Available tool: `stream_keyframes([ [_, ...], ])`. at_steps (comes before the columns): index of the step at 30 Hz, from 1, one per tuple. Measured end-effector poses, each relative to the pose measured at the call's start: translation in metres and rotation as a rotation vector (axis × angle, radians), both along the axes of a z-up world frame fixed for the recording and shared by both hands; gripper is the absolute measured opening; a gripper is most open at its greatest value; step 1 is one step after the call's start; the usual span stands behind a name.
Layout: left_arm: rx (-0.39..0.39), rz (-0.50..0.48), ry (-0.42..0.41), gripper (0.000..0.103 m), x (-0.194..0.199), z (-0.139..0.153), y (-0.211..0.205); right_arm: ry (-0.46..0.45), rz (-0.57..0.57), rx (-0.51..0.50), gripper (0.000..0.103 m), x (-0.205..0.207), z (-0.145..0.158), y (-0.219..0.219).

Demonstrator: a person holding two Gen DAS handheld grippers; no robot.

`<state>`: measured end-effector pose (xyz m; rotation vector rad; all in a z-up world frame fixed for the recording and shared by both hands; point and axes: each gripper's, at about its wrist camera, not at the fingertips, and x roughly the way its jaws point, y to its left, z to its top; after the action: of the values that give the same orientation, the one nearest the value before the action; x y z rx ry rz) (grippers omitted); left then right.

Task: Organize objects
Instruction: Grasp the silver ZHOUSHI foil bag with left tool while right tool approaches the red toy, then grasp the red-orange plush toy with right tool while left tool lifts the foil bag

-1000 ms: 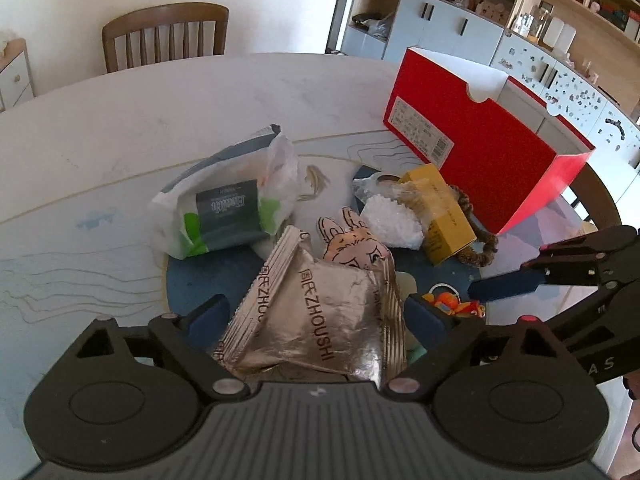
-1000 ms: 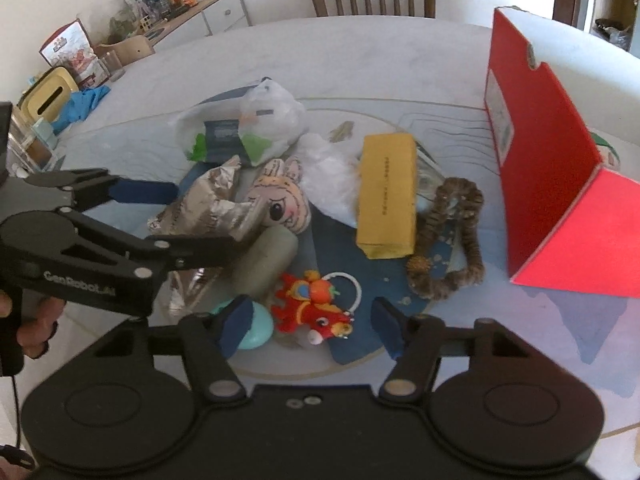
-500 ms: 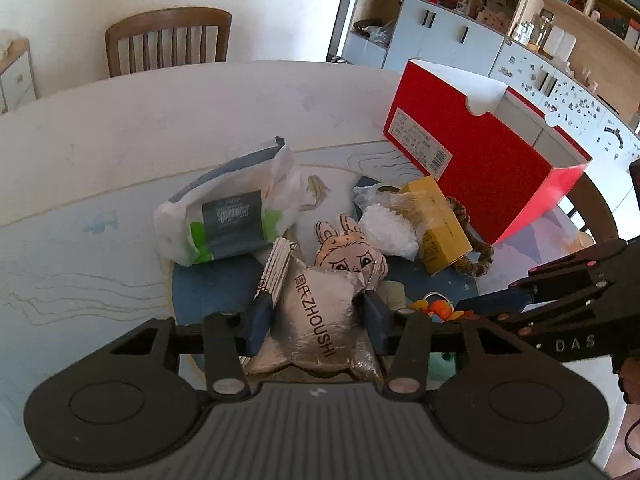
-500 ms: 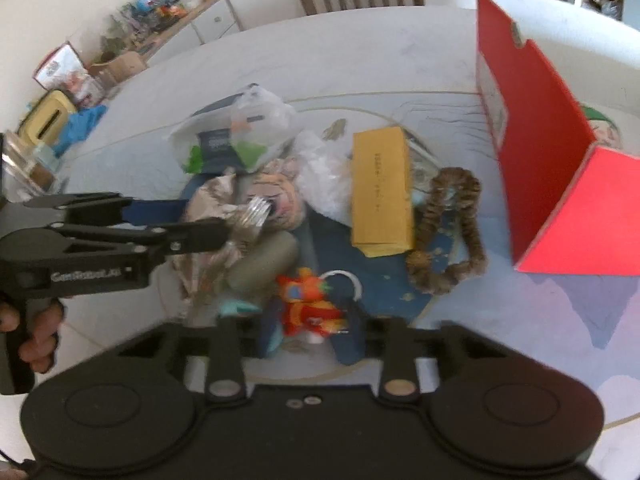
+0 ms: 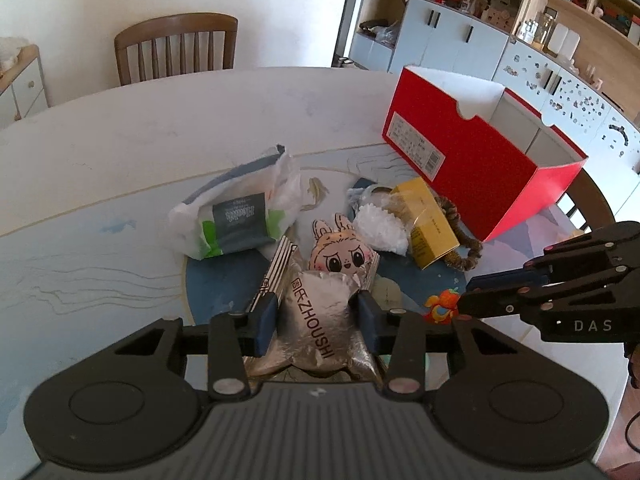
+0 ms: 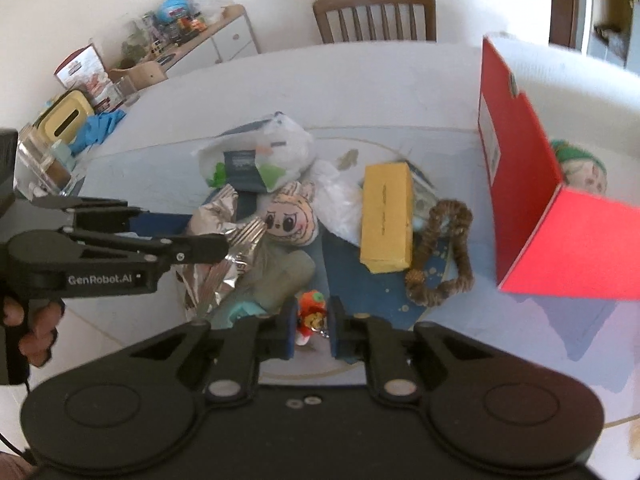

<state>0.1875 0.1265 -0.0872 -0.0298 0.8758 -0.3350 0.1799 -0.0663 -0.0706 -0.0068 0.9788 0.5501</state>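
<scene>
A cluttered round table [image 5: 120, 152] holds a heap of odds and ends beside an open red box [image 5: 476, 168], which stands at the right with a white lining; a doll's head with green headwear [image 6: 580, 168] shows beyond its red wall in the right wrist view, and whether it lies inside the box cannot be told. The left tool [image 5: 318, 320], its jaws having just closed in, pinches a silver foil packet [image 5: 320, 320] at the near edge of the heap, the pads pressing its crumpled sides. Just behind the packet lies a plush bunny face [image 5: 340, 256], with a white plastic bag [image 5: 236, 216] holding a dark-labelled pack to the left. A clear bag of white granules [image 5: 380, 232], a yellow carton [image 5: 428, 228] and a brown furry ring [image 5: 464, 248] crowd the space between the bunny and the box. The right tool [image 6: 310, 326], jaws also just drawn narrow, grips a small red-and-orange toy [image 6: 310, 314] with a metal ring. A wooden chair [image 5: 176, 48] stands at the table's far side, and a person's hand [image 6: 32, 328] holds the left tool's handle.
</scene>
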Motion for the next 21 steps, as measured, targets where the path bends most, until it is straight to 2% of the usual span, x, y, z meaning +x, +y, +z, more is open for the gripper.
stream_keyframes([
  [4,-0.002,-0.012,-0.005,0.041,-0.006,0.015,-0.001,-0.022,0.002,0.012,0.013,-0.004,0.013,-0.006],
  [13,0.028,-0.110,-0.046,0.041,-0.010,0.055,-0.027,-0.096,-0.002,0.013,0.013,-0.007,0.057,-0.029],
  [21,0.050,-0.187,-0.131,0.041,0.005,0.096,-0.069,-0.181,-0.054,0.031,0.012,0.007,0.100,-0.068],
])
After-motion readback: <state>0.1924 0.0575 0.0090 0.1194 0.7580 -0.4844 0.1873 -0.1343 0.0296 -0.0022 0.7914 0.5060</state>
